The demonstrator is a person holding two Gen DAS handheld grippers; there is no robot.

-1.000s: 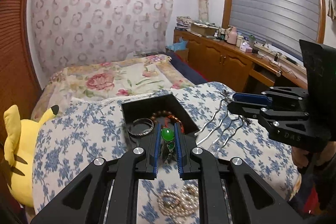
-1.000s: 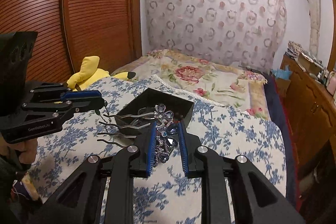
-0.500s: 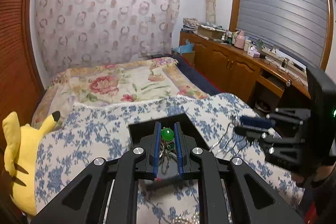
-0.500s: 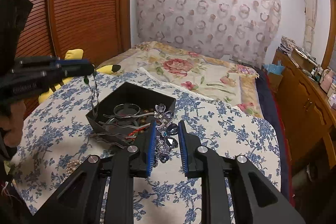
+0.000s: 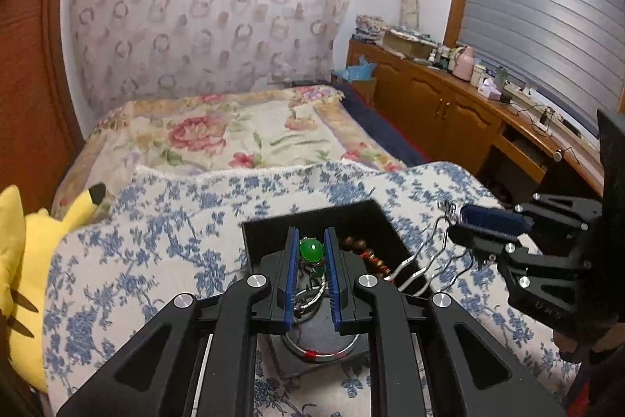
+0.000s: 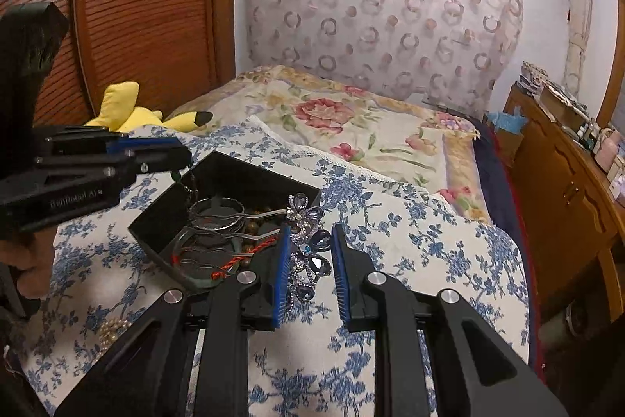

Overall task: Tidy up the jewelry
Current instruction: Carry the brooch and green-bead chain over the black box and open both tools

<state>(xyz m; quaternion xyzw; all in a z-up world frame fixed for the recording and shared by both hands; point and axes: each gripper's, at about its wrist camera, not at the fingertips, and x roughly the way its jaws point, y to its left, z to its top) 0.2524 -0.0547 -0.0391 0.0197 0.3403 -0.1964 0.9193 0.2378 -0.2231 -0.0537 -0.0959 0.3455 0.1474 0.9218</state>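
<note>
A black jewelry box [image 5: 269, 241] [image 6: 156, 221] sits on the blue floral cloth and holds a silver bangle [image 6: 216, 212], brown beads [image 5: 357, 249] and a red cord. My left gripper [image 5: 311, 253] is shut on a green-stone pendant [image 5: 311, 249] and holds it over the box; it also shows in the right wrist view [image 6: 172, 159]. My right gripper [image 6: 310, 253] is shut on a blue crystal flower hair comb [image 6: 308, 256], whose wavy silver prongs [image 5: 414, 270] reach into the box. It shows at the right of the left wrist view [image 5: 484, 221].
A pearl strand [image 6: 111, 329] lies on the cloth left of the box. A yellow plush toy [image 5: 23, 260] lies at the left edge. A flowered bedspread [image 5: 234, 139] stretches behind, and a wooden cabinet [image 5: 449, 116] with clutter stands at the right.
My left gripper has carried the pendant forward over the box. The right gripper's comb prongs have come down into the box.
</note>
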